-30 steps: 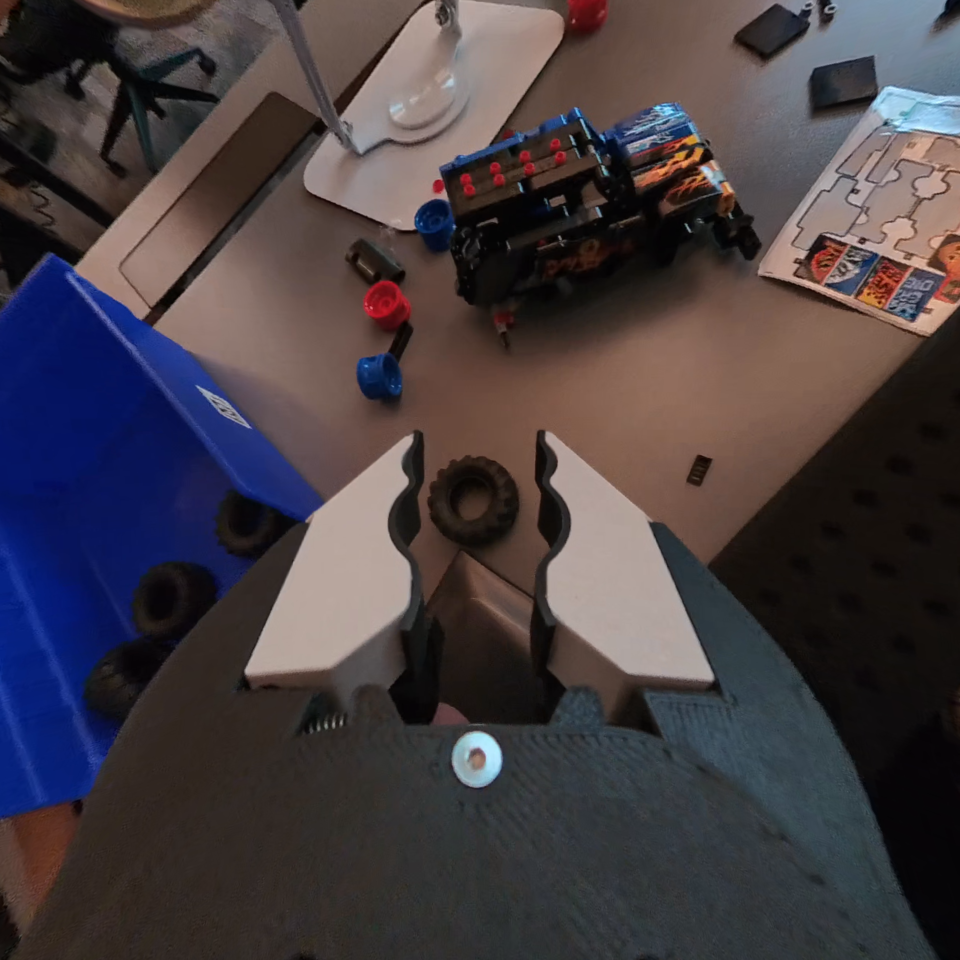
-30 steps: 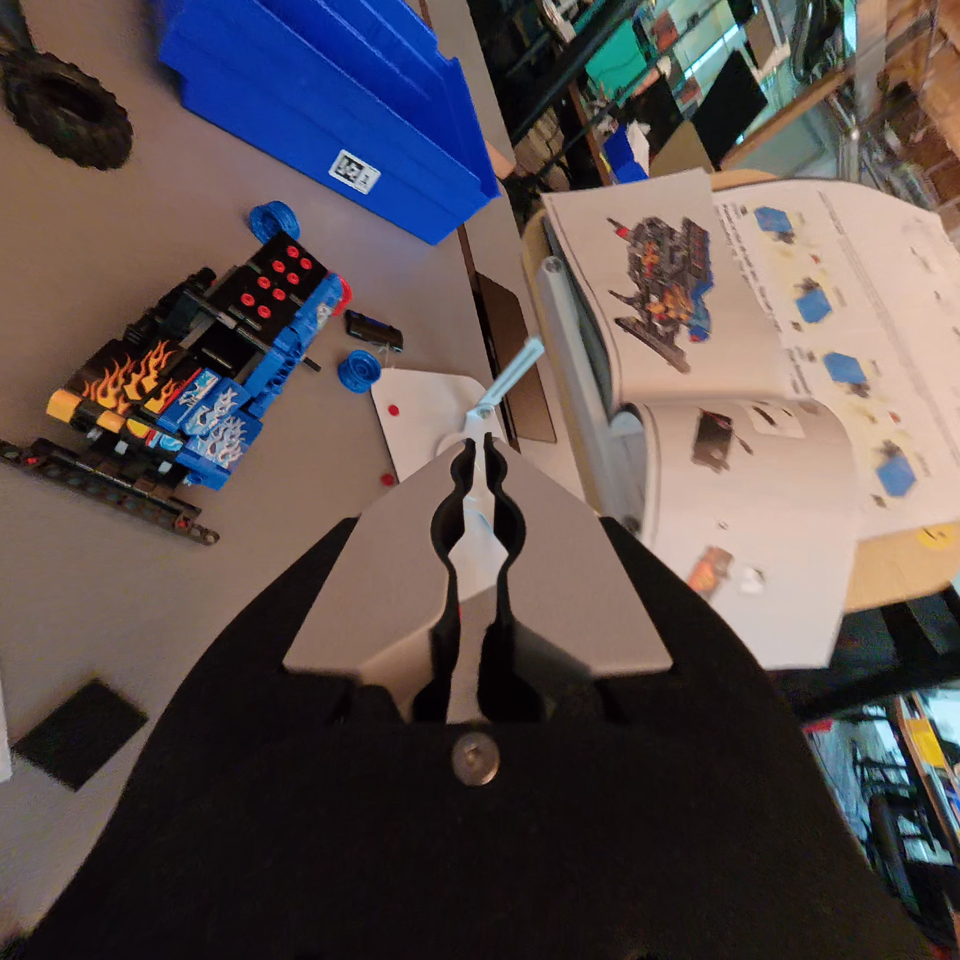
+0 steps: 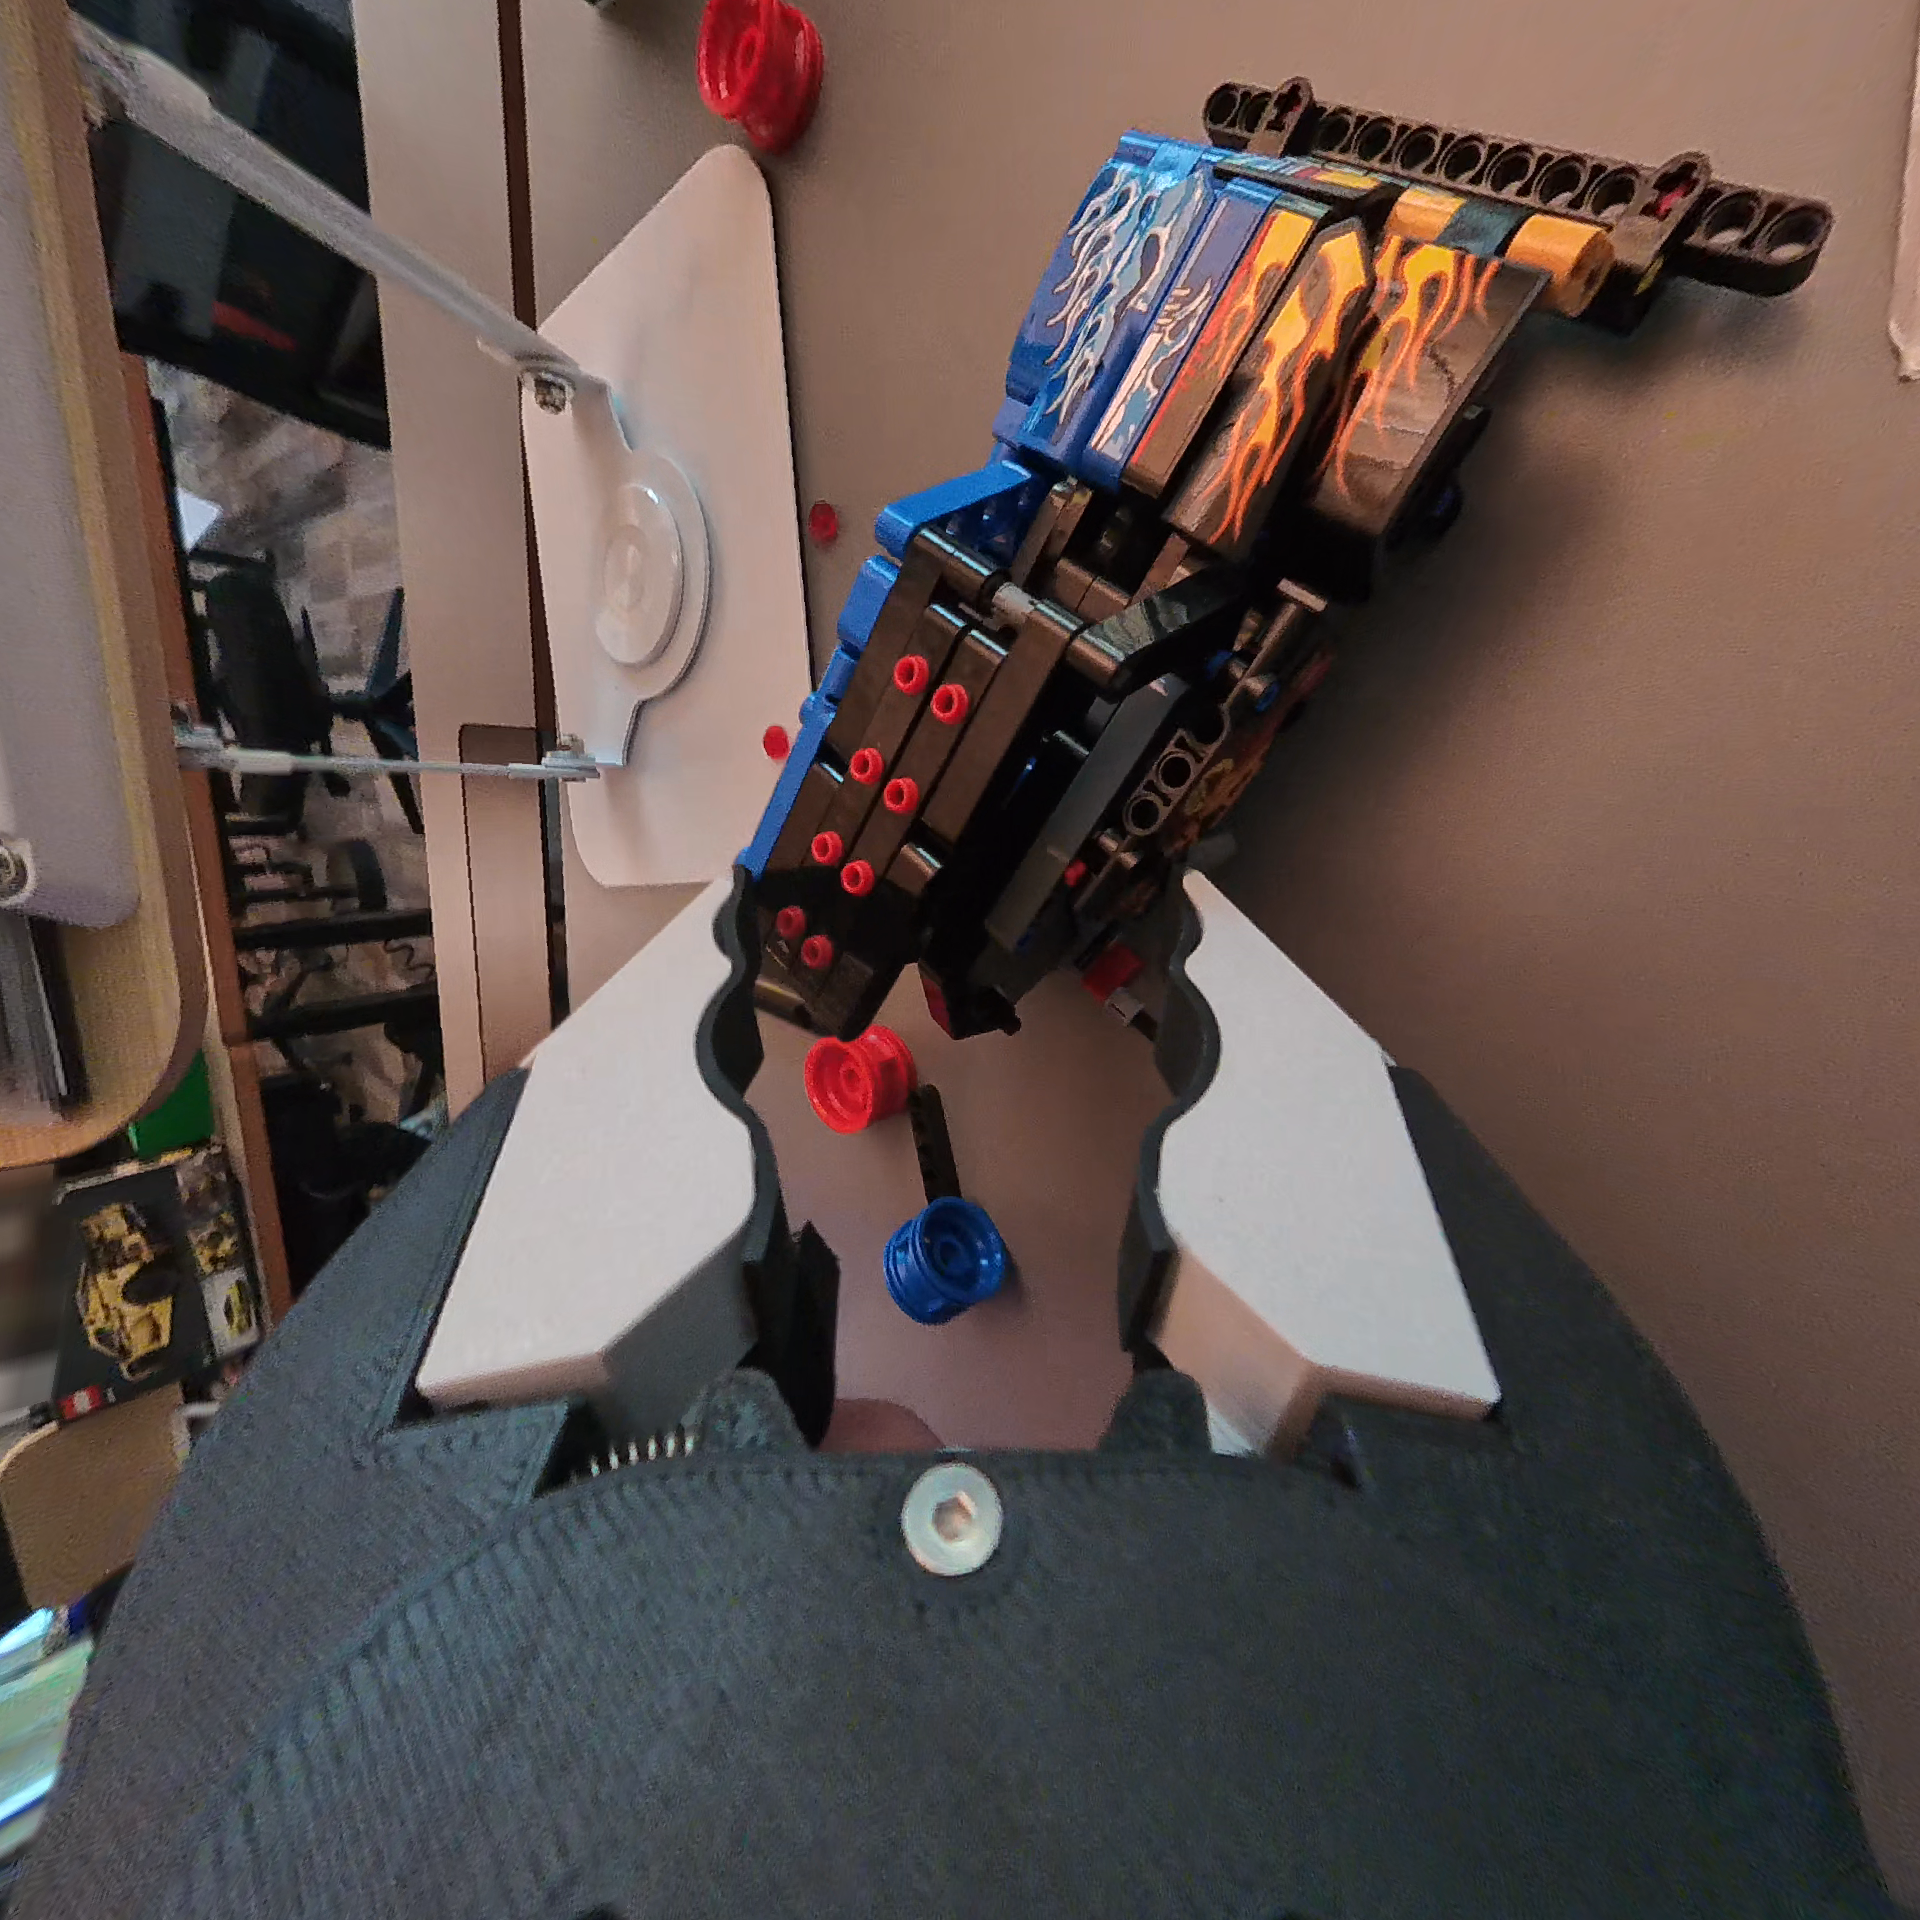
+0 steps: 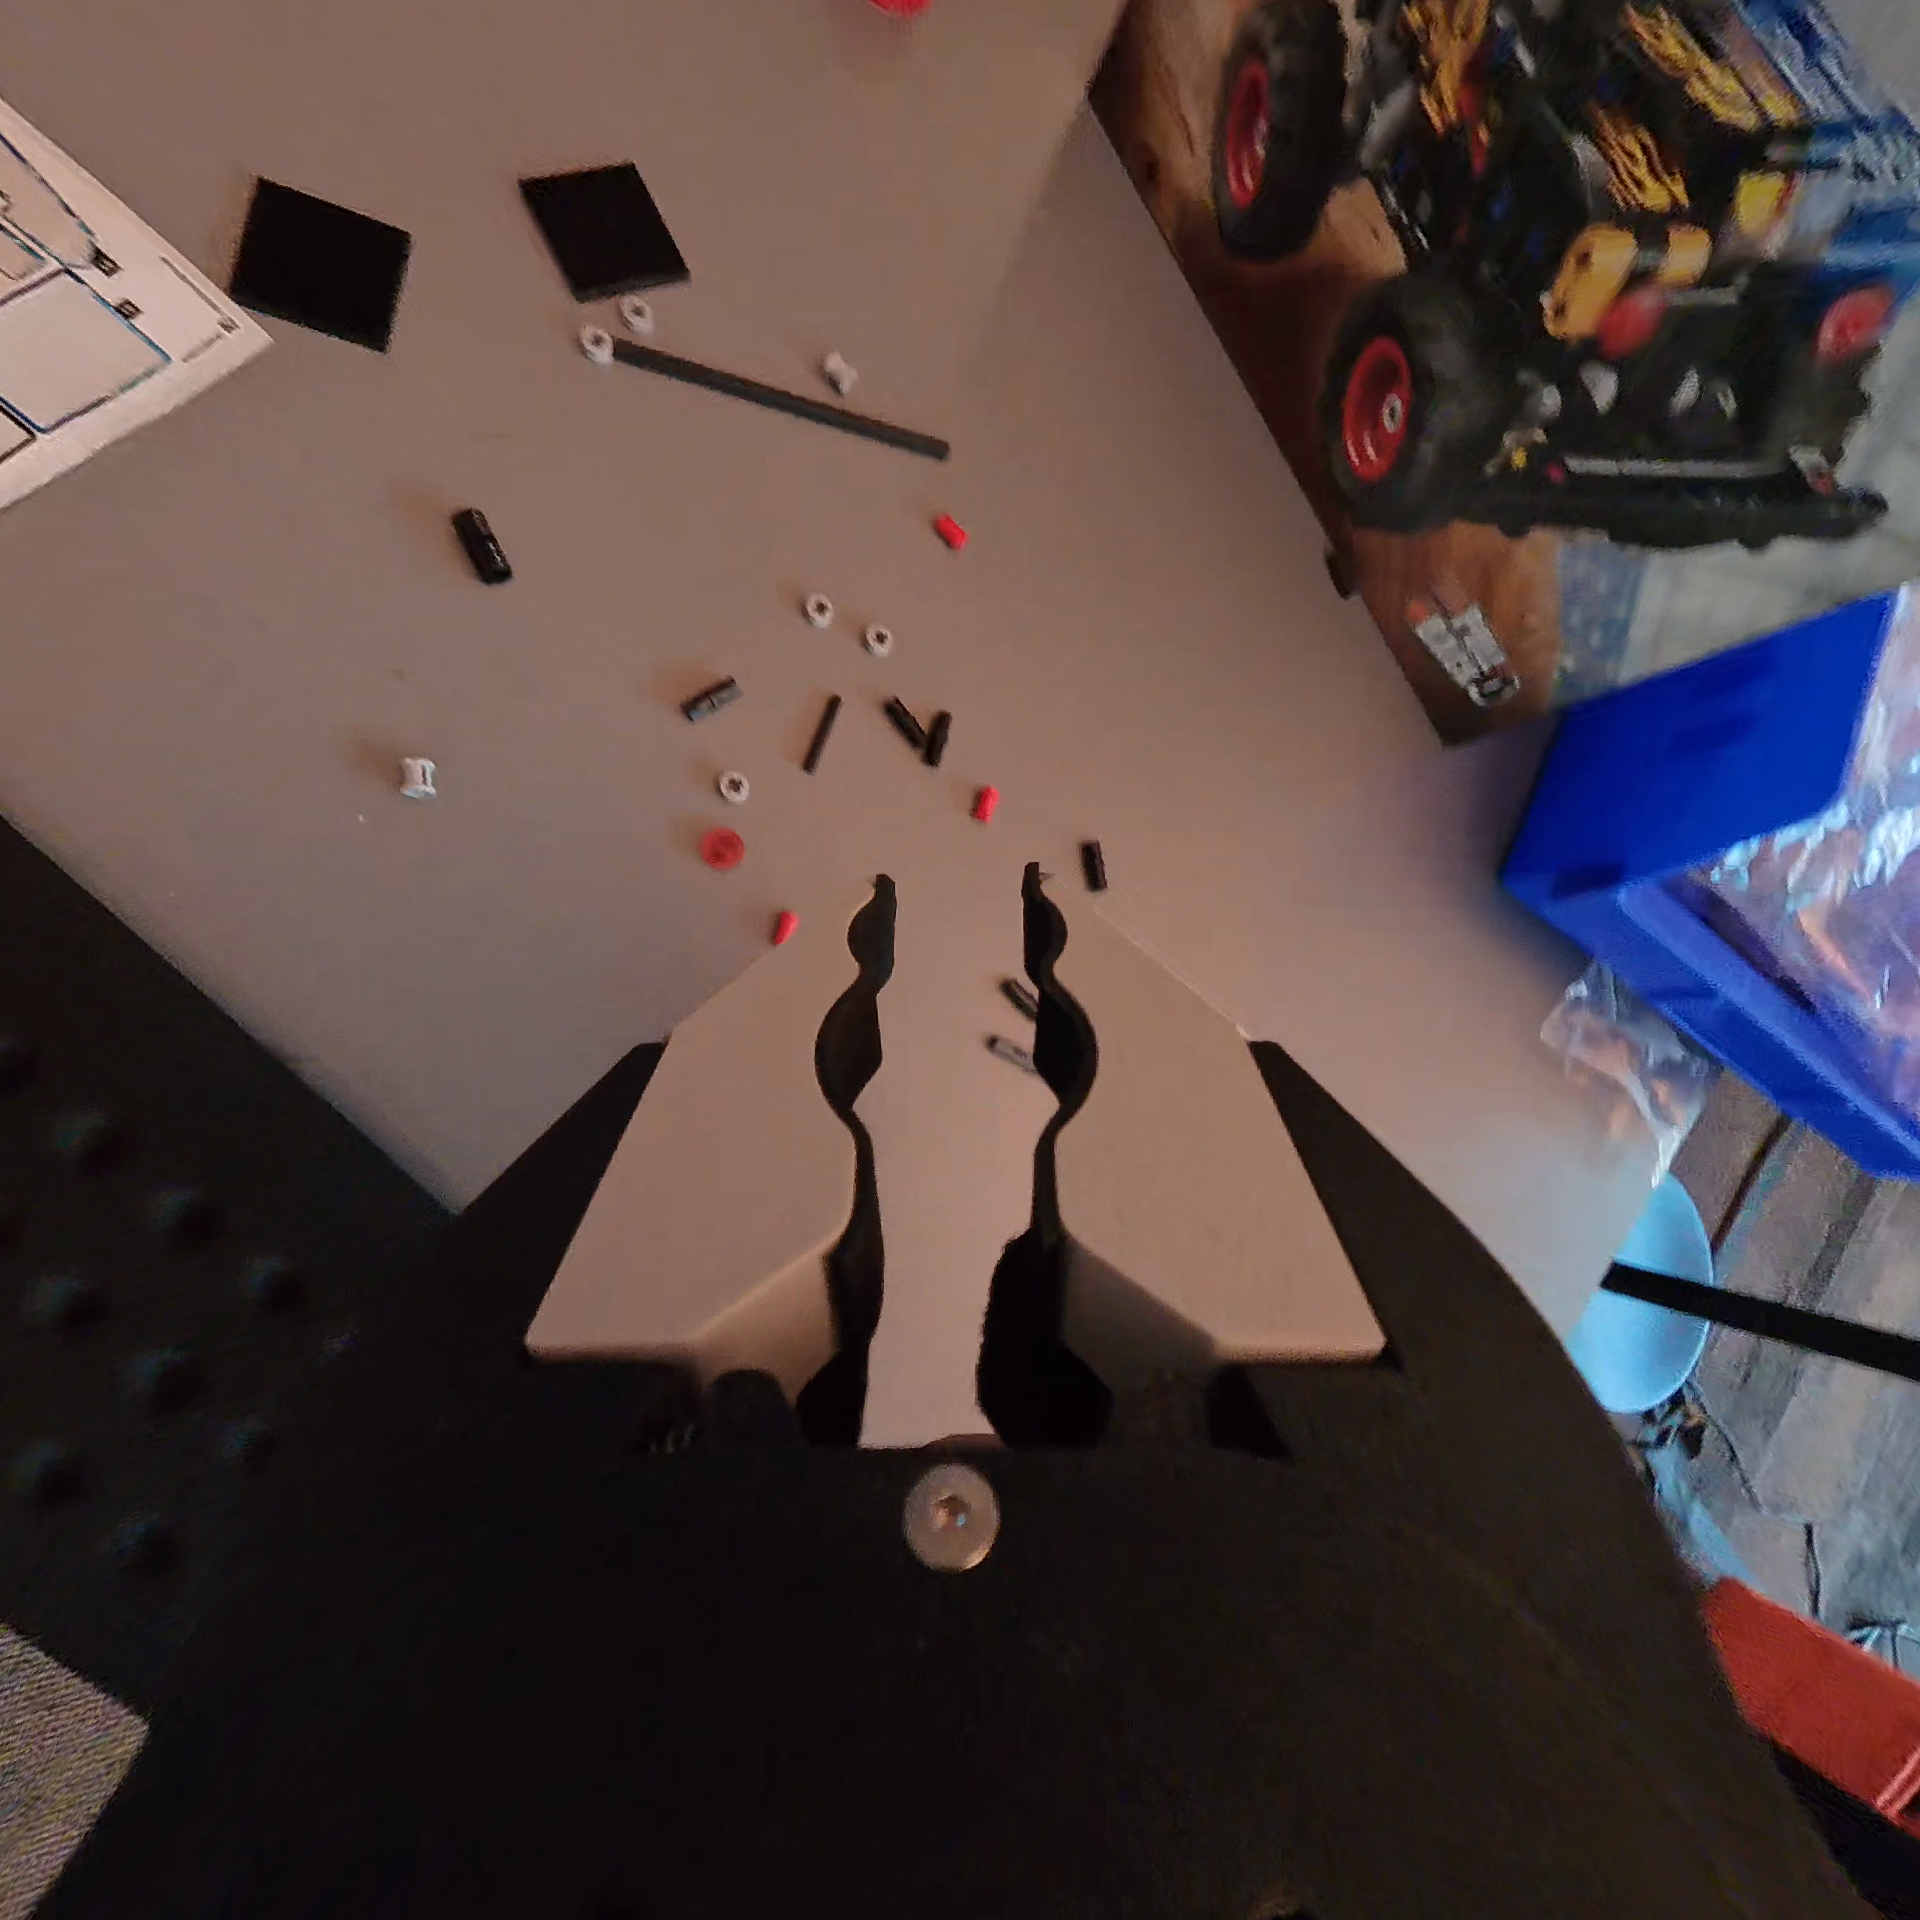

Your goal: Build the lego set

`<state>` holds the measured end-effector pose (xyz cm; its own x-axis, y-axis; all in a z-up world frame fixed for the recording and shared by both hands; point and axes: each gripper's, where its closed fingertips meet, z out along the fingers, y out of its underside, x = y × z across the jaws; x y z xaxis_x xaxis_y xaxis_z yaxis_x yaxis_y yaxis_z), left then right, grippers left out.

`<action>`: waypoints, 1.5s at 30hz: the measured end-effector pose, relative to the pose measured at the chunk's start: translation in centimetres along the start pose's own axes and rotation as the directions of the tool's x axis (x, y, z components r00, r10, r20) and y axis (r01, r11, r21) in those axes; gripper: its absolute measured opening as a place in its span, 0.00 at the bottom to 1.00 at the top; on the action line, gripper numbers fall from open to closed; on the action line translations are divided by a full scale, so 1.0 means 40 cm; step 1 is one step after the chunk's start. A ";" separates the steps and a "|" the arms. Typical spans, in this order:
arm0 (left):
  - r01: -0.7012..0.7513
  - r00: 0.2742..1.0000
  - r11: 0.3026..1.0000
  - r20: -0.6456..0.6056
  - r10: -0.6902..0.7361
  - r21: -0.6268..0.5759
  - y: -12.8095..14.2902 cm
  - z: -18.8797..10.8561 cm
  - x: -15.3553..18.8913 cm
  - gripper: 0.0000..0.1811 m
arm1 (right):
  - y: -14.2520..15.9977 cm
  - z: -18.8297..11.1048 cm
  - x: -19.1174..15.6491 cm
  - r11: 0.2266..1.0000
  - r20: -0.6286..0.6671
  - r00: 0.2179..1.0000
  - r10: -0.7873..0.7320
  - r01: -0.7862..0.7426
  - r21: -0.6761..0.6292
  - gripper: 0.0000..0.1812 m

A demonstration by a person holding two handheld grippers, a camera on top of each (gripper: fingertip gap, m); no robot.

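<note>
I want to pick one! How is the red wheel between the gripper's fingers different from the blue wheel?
The red wheel is red and lies right by the truck; the blue wheel is blue and lies nearer the camera. Both are small bare rims without tyres, lying on the table between the open left gripper fingers, ungripped.

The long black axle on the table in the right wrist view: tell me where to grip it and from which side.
Grip the long black axle near its middle, coming from above with the right tool turned so its open jaws span the thin width. It lies flat, and white bushes crowd one end, so the middle looks clearest.
</note>
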<state>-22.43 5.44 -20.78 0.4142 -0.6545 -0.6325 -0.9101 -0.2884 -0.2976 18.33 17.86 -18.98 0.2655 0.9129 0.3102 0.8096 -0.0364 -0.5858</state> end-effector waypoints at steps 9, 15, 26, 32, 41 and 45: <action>0.093 0.996 0.988 0.021 -0.092 -0.122 0.018 -0.064 0.062 0.42 | 0.106 -0.009 -0.053 0.988 0.029 0.993 0.114 -0.110 -0.108 0.15; 0.196 0.980 0.964 0.058 -0.188 -0.181 0.026 -0.100 0.094 0.41 | 0.171 0.066 -0.088 0.955 0.053 0.965 0.257 -0.245 -0.169 0.12; 0.286 0.957 0.948 0.089 -0.275 -0.139 0.022 -0.134 0.126 0.38 | 0.138 0.101 -0.132 0.970 0.190 0.952 0.240 -0.229 -0.081 0.07; 0.309 0.951 0.944 0.064 -0.304 -0.113 0.011 -0.152 0.145 0.38 | 0.109 0.088 -0.186 0.980 0.290 0.936 0.199 -0.196 -0.038 0.18; 0.307 0.952 0.951 0.018 -0.306 -0.044 -0.021 -0.174 0.162 0.38 | -0.046 0.123 -0.247 0.995 0.286 0.957 0.049 -0.073 0.073 0.13; 0.314 0.949 0.949 0.019 -0.314 0.005 -0.036 -0.187 0.150 0.40 | -0.102 0.172 -0.285 0.998 0.303 0.953 -0.004 -0.017 0.067 0.12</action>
<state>-18.74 -3.29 -18.79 0.6792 -0.5174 -0.5207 -0.7340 -0.4756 -0.4848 8.38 10.39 -25.29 0.0913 0.9933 0.0709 0.7678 -0.0249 -0.6403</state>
